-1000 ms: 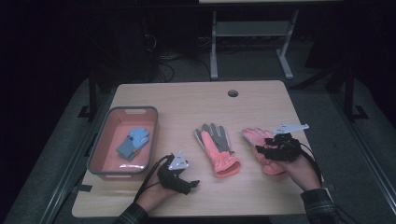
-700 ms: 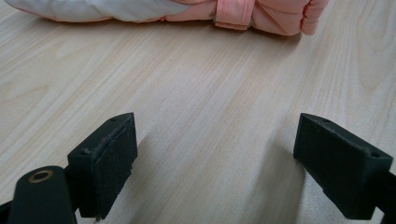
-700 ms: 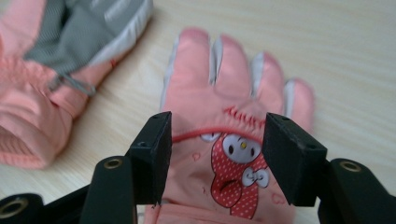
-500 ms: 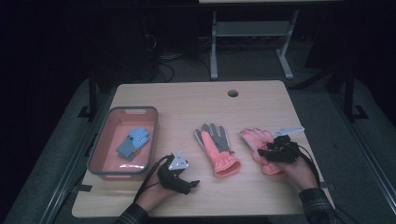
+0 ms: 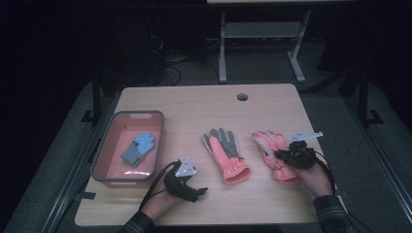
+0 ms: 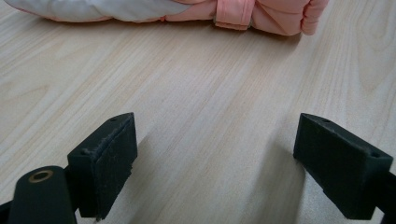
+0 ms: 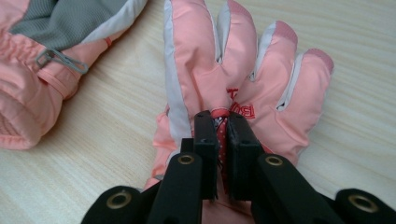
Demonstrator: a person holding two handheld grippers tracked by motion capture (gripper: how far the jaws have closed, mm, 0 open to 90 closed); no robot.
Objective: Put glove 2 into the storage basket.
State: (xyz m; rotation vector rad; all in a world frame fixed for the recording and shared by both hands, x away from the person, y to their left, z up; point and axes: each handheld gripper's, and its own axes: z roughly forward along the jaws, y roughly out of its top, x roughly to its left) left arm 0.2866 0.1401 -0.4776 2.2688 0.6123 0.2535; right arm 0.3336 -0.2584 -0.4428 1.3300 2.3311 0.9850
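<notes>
Your right tongs [image 7: 221, 135] have just been closing and now pinch a fold of the puffy pink glove [image 7: 243, 79], its quilted shell bunched between the flat black pads at the back of the hand, fingers pointing away from you. Your left tongs [image 6: 215, 163] rest spread apart over the bare pale woodgrain table [image 6: 210, 93], with the second glove [image 5: 228, 155], grey palm up, lying between the two tongs.

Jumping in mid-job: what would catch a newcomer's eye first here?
The right gripper, whose jaws have just been closing, pinches a fold of the pink glove at the table's right. A second pink glove, grey palm up, lies mid-table, and a blue glove sits in the pink bin at left.
</notes>
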